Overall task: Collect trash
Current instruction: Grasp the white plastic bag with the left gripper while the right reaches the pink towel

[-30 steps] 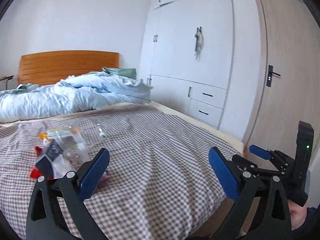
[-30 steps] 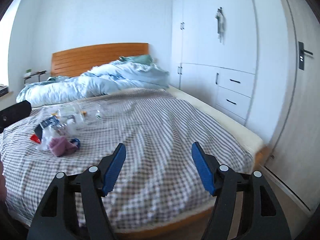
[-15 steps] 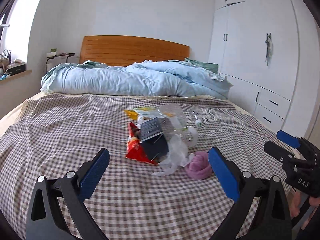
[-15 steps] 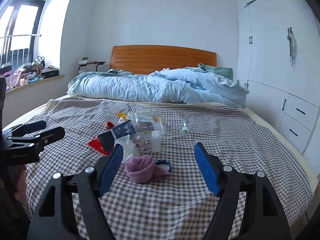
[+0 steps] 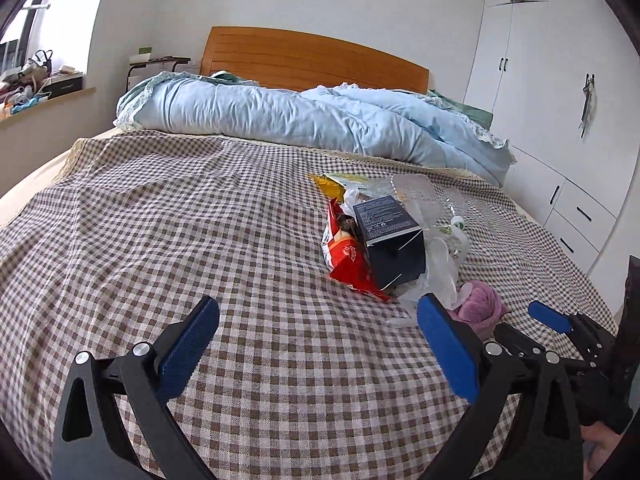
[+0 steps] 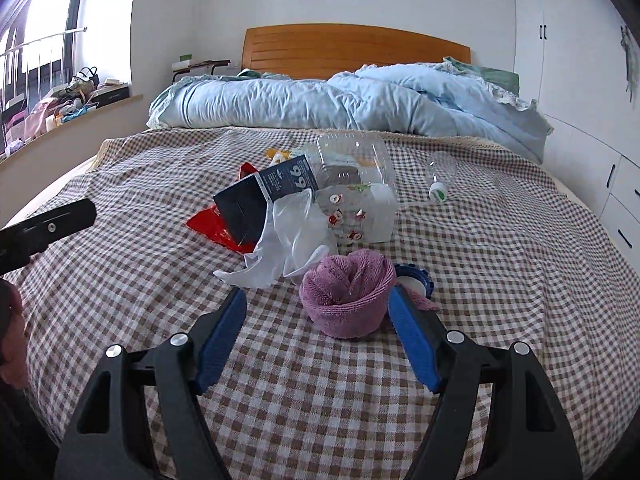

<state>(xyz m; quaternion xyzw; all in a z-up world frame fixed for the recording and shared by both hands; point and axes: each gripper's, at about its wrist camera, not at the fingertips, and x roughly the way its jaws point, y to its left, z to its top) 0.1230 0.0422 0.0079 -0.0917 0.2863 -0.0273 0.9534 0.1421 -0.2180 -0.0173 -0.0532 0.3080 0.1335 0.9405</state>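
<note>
Our right gripper point(image 6: 314, 308) hangs wide open over the checked bedspread point(image 6: 500, 272) with nothing between its blue pads. Just ahead of it, nearer the right-hand pad, sits a mauve rolled towel point(image 6: 346, 294), soft and ribbed, folded into a cup whose hollow faces up and toward us. Whether the pad touches it we cannot tell. Behind the towel on the right a blue bottle cap point(image 6: 416, 278) with a toothed rim lies flat.

Our left gripper point(image 5: 316, 326) is equally wide open and empty, over bare bedspread, with the trash ahead and to its right. In its view the right gripper point(image 5: 554, 320) shows at the right edge.

Beyond the towel the trash lies in one loose heap near the middle of the bed. A limp, translucent plastic glove point(image 6: 288, 236) spreads its fingers toward us. A dark cardboard box point(image 6: 260, 200), rectangular and matte, lies tilted, its long axis running from near left to far right and its open end facing us on the left. A glossy red wrapper point(image 6: 210, 226) lies crumpled flat under it. A clear ribbed plastic jar point(image 6: 356, 176) lies on its side against the box. To the right, apart from the heap, a clear bottle point(image 6: 440, 178) lies with its white-and-green cap toward us.

A rumpled pale-blue quilt point(image 6: 320, 104) is bunched before the wooden headboard point(image 6: 352, 50).
</note>
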